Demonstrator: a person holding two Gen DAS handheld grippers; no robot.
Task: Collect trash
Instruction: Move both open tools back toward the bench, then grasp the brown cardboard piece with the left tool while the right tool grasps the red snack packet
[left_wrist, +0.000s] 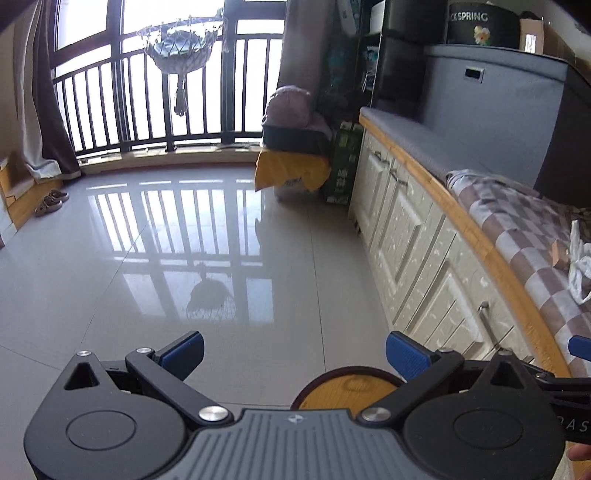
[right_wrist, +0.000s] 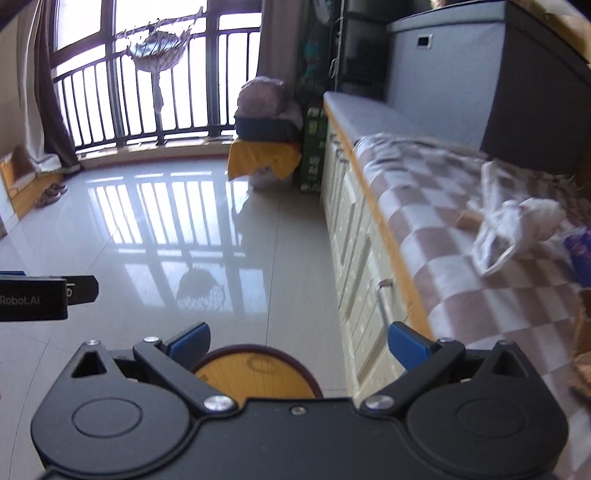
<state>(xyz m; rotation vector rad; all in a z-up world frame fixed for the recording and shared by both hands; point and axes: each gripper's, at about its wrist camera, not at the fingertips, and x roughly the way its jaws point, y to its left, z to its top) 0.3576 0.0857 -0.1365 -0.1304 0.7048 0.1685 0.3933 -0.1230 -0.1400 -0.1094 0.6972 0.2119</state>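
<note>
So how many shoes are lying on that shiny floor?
2: a pair of shoes sits side by side at the far left of the floor, beside the wooden step below the curtain. More could be hidden out of view.

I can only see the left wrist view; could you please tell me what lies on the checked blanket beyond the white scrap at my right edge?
Observer: The crumpled white bag shows whole on the checked blanket in the right wrist view, with its handle loop towards us.
Operator: Thank you. Anything beside it?
Observer: Yes, a purple packet lies just right of the bag.
Operator: And is the right claw open?
Observer: Yes, the right claw is open and holds nothing.
</note>
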